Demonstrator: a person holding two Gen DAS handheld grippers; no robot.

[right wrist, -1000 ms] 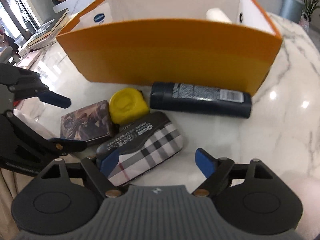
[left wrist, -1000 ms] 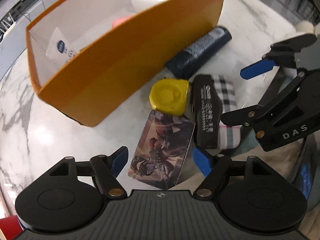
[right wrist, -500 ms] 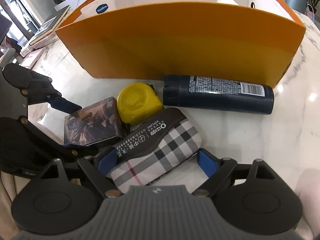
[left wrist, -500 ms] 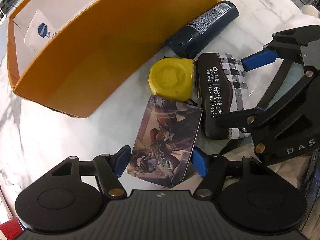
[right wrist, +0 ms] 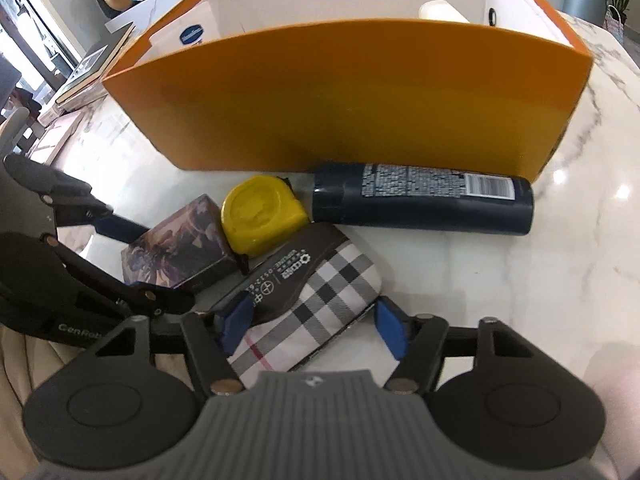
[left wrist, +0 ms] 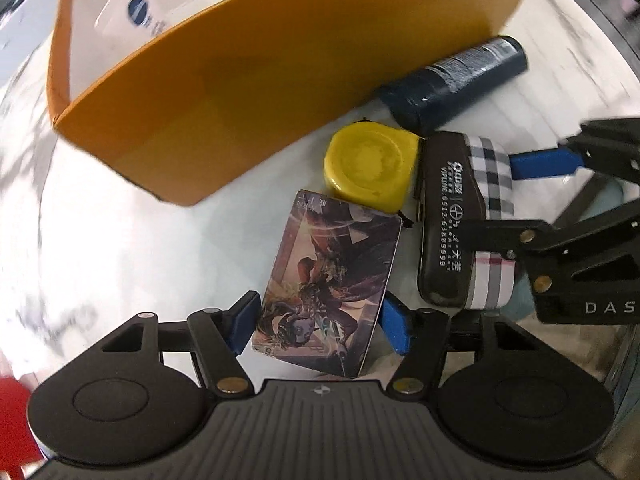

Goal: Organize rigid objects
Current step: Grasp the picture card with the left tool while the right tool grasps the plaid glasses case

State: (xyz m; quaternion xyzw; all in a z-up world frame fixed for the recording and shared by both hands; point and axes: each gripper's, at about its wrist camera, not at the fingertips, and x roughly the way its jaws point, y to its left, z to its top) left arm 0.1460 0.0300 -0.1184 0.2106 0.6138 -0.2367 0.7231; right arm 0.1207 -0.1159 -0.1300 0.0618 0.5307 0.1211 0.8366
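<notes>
While both sit in front of the orange box [right wrist: 360,92], the left gripper [left wrist: 316,326] is closing around the card box [left wrist: 328,280] and the right gripper [right wrist: 312,326] around the plaid case [right wrist: 316,300], pads seemingly not yet pressing; next likely calls for firm grips, then lifting.

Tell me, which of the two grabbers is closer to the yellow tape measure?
Hard to call; roughly equal. The left gripper is closing around the picture box just beside the yellow tape measure; the right gripper is closing around the plaid case next to it.

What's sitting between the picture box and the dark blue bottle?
The yellow tape measure lies between the picture box and the bottle, seen in both wrist views.
</notes>
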